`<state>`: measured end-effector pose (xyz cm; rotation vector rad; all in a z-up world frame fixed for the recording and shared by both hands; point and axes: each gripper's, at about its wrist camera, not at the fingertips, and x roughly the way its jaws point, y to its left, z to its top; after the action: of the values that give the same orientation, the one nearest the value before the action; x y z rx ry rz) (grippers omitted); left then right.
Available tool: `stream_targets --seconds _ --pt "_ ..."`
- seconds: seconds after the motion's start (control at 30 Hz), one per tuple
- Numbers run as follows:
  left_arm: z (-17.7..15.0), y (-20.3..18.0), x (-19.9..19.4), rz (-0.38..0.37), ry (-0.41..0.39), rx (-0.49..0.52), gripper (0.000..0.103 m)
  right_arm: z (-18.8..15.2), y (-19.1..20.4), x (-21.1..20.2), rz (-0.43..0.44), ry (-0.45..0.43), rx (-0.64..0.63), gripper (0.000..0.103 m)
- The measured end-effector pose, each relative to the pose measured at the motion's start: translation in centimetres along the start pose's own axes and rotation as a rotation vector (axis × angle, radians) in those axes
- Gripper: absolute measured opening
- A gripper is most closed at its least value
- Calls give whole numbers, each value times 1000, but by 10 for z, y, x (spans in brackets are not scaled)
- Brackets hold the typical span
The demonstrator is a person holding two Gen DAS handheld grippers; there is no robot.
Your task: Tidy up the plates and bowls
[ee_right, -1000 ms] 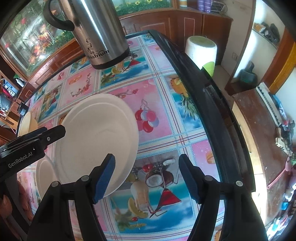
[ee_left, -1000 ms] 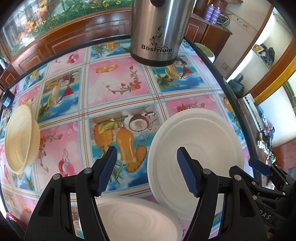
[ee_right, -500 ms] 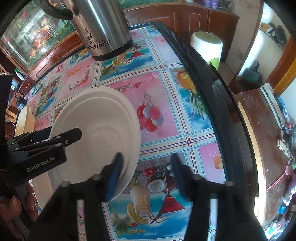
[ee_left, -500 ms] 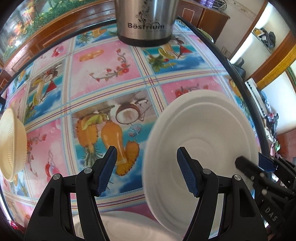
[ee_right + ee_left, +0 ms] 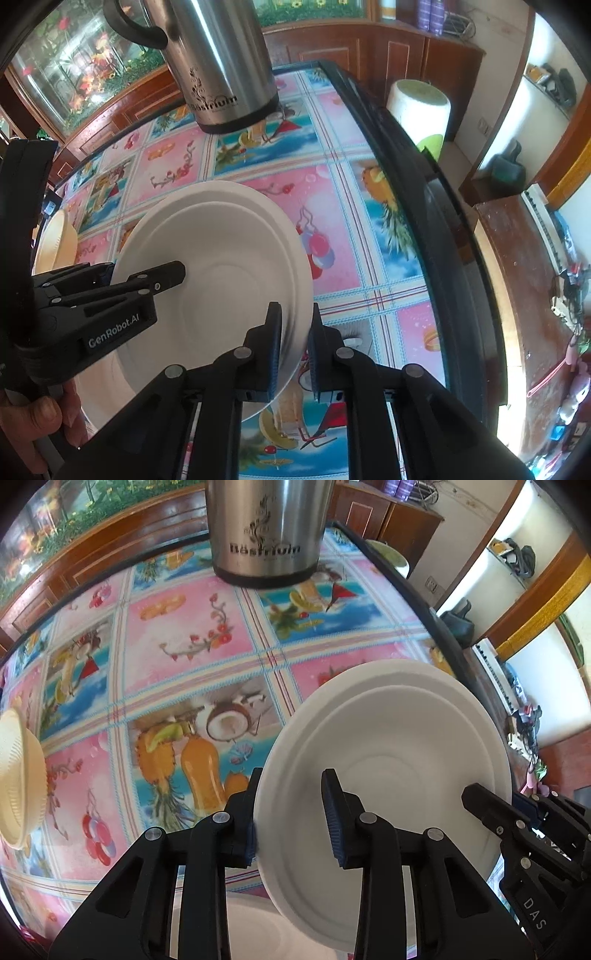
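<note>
Gripping the white round paper plate (image 5: pixel 388 760) near the steel flask (image 5: pixel 266 531), I have just closed left gripper (image 5: pixel 291 812) and right gripper (image 5: pixel 295 347) on opposite rims; next, I lift level.

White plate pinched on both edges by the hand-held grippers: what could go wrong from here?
1. The white plate is held only by its thin rim, the left hand-held gripper on one edge and the right hand-held gripper on the opposite; both jaws have just closed. Uneven pull could bend it or slip it free.
2. It is tilted over a second white plate; a drop would hit that.
3. The steel kettle stands ahead.
</note>
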<state>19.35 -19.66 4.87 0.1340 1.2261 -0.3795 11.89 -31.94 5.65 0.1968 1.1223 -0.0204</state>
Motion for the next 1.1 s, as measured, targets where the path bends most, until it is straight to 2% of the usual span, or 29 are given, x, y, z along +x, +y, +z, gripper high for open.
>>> stream_targets --seconds 0.3,0.53,0.77,1.1 --pt "4 7 -38 -22 -50 -7 30 12 9 -31 9 -62 -10 12" --pt "-16 33 -71 -12 -80 -26 30 17 34 -53 33 -89 -52 12" --pt "-57 83 -95 13 -76 -90 30 6 82 -59 77 -80 -117 12" --pt "-140 168 -136 63 -70 -230 30 -31 174 -56 159 -38 -260 12"
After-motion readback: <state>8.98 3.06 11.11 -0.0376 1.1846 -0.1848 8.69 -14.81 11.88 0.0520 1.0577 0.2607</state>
